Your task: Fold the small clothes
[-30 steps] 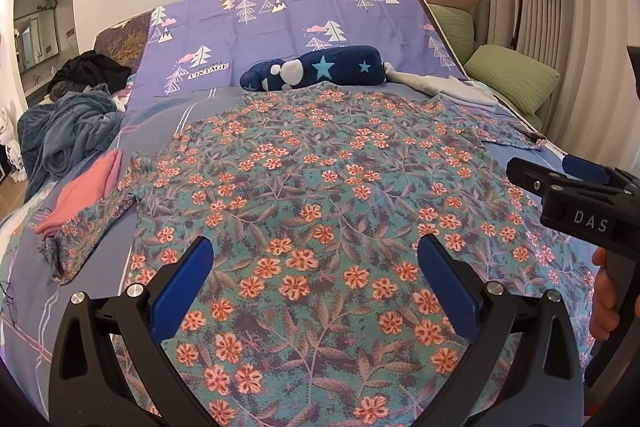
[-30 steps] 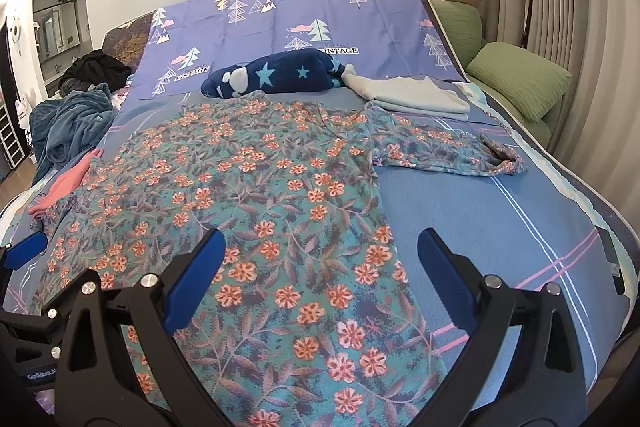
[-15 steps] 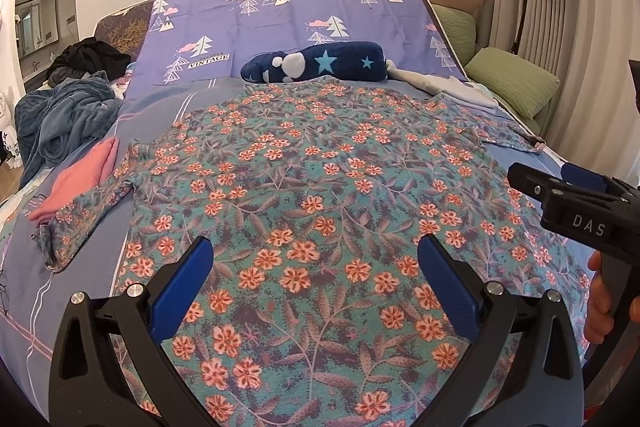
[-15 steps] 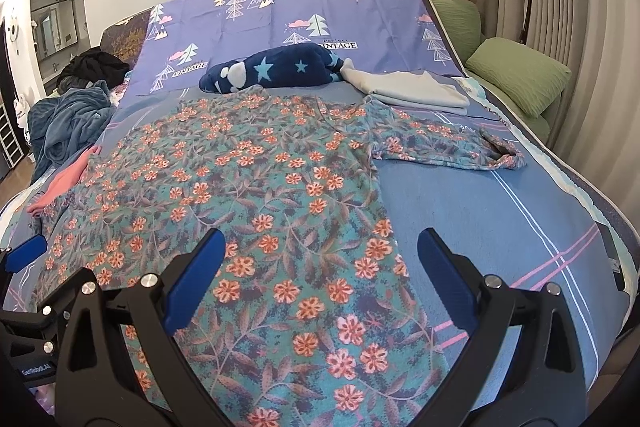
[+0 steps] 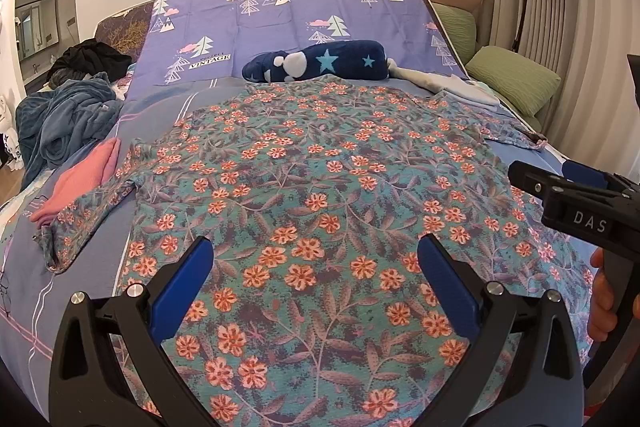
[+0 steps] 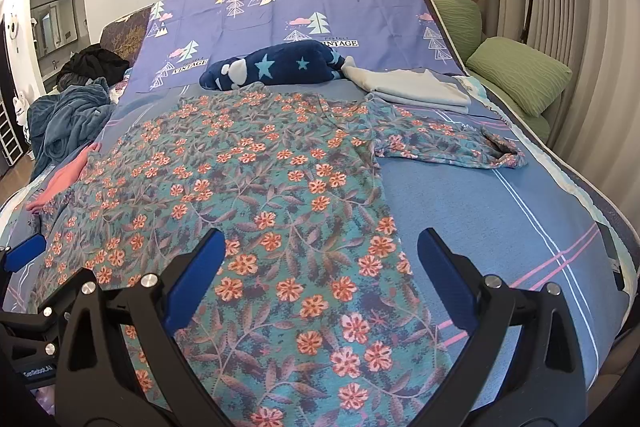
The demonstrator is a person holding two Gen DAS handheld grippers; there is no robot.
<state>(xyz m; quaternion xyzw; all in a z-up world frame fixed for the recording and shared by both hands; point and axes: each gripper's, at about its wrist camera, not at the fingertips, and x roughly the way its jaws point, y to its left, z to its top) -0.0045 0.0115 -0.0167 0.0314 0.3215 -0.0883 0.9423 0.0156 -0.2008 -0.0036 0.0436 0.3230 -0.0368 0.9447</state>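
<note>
A teal long-sleeved shirt with orange flowers (image 5: 320,179) lies spread flat on the bed, also in the right wrist view (image 6: 256,195). Its left sleeve (image 5: 84,215) points toward the bed's left edge; its right sleeve (image 6: 448,147) lies out to the right. My left gripper (image 5: 314,275) is open and empty above the shirt's lower part. My right gripper (image 6: 320,267) is open and empty above the shirt's lower right side; it also shows at the right of the left wrist view (image 5: 576,199).
A folded pink garment (image 5: 76,183) lies by the left sleeve. A blue blanket heap (image 5: 64,123) sits far left. A navy star-print bundle (image 5: 320,67) and folded pale cloth (image 6: 416,91) lie beyond the collar. Green pillows (image 6: 520,75) line the right edge.
Both grippers have risen and drawn back slightly, so the shirt sits a little lower and farther in both views. The shirt has not moved. Both stay open.
</note>
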